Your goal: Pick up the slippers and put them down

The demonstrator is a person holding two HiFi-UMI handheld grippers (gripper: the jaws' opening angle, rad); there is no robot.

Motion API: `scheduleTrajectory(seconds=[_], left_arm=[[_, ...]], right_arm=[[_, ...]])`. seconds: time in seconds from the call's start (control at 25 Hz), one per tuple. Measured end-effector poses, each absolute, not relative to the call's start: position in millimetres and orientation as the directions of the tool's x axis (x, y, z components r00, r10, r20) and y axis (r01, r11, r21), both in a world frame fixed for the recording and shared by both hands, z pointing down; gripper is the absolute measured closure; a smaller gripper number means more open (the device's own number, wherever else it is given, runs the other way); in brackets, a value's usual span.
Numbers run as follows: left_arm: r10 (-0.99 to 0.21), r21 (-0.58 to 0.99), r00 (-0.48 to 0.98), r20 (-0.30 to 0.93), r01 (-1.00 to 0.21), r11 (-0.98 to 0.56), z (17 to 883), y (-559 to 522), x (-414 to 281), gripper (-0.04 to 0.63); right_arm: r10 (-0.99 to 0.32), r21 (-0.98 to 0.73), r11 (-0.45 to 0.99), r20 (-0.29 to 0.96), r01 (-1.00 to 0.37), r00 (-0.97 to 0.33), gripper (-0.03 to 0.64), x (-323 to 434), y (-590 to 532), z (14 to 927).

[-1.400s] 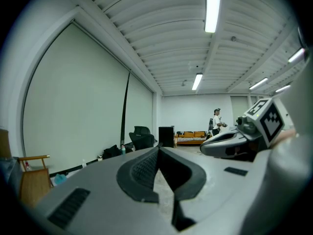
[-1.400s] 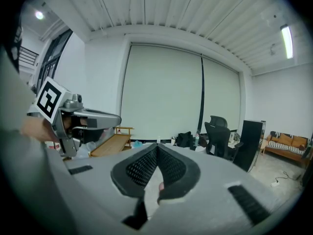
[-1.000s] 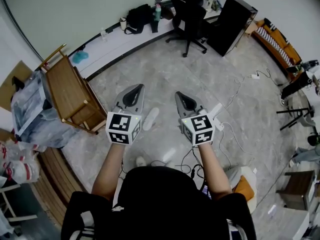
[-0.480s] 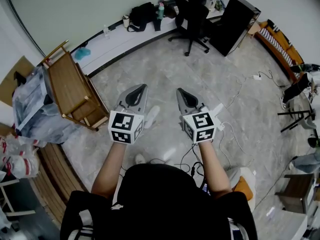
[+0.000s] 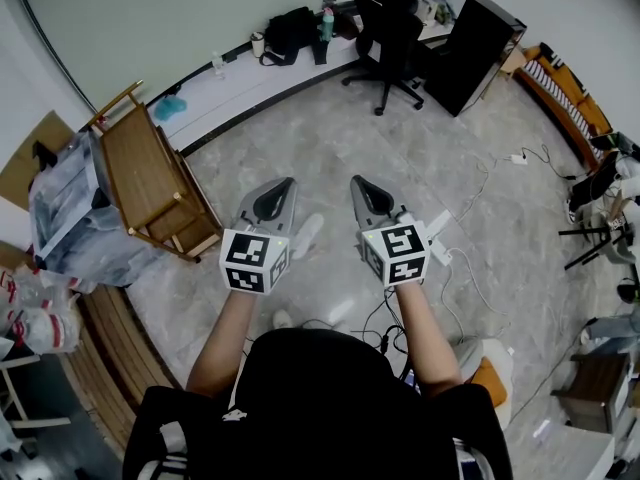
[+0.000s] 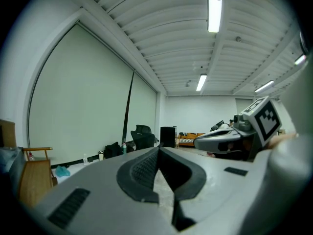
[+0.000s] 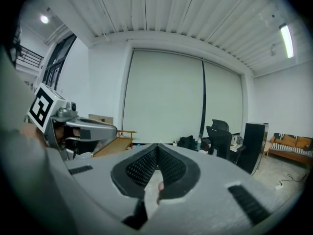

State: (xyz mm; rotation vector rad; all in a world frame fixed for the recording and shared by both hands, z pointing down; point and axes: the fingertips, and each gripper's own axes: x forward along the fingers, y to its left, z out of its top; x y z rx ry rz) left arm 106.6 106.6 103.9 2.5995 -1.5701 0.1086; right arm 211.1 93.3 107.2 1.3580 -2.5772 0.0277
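One white slipper (image 5: 305,233) lies on the grey floor, far below and between my two grippers, its near end hidden by the left one. A small white object (image 5: 283,320) shows by the person's body; I cannot tell what it is. The left gripper (image 5: 288,182) is held out roughly level at chest height, jaws shut with nothing between them, as the left gripper view (image 6: 159,149) confirms. My right gripper (image 5: 357,181) is held beside it, and its jaws (image 7: 157,145) meet at the tip with nothing in them.
A tipped wooden chair (image 5: 150,183) and plastic bags (image 5: 60,208) lie at the left. A black office chair (image 5: 390,28) and a black cabinet (image 5: 480,38) stand at the back. A power strip (image 5: 437,223) and cables (image 5: 470,268) trail at the right.
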Motion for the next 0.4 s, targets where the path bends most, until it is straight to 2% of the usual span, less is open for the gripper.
scheduleTrajectory(seconds=[0.4], left_arm=[[-0.879,0.058,0.463,0.117,-0.886,-0.459,105.0,102.6,113.4,0.589]], right_arm=[[-0.810,0.073,0.572,0.206,-0.817,-0.549,0.632,215.4,88.7,106.6]])
